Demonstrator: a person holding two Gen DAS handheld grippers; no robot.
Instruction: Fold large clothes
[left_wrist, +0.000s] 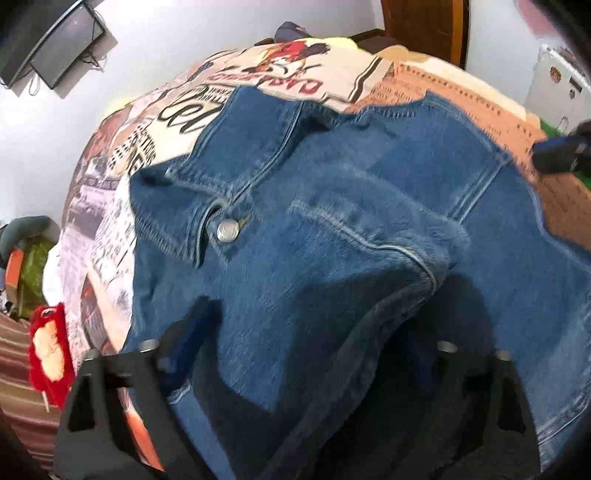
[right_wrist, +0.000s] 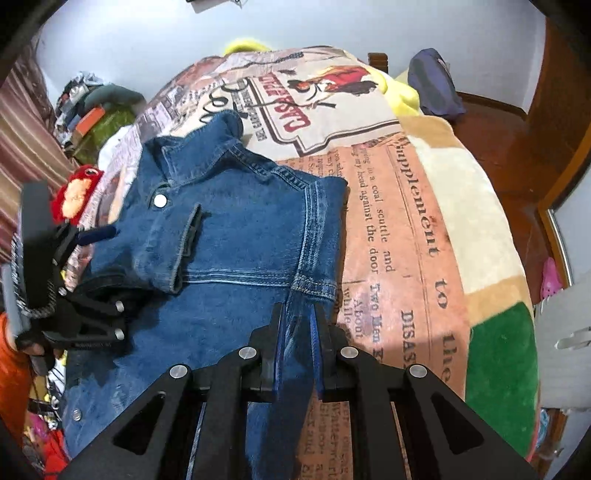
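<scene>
Two grippers work a denim jacket (right_wrist: 236, 236) that lies spread on a bed's printed blanket (right_wrist: 417, 236). Its collar (right_wrist: 207, 147) points toward the far wall, with a metal button (right_wrist: 160, 201) just below the collar. The right gripper (right_wrist: 297, 325) has its fingers nearly closed, pinching the jacket's right edge beside the blanket's newspaper print. The left gripper (left_wrist: 306, 332) has its fingers spread wide over the jacket's left side, with a folded sleeve (left_wrist: 369, 236) bunched between them.
</scene>
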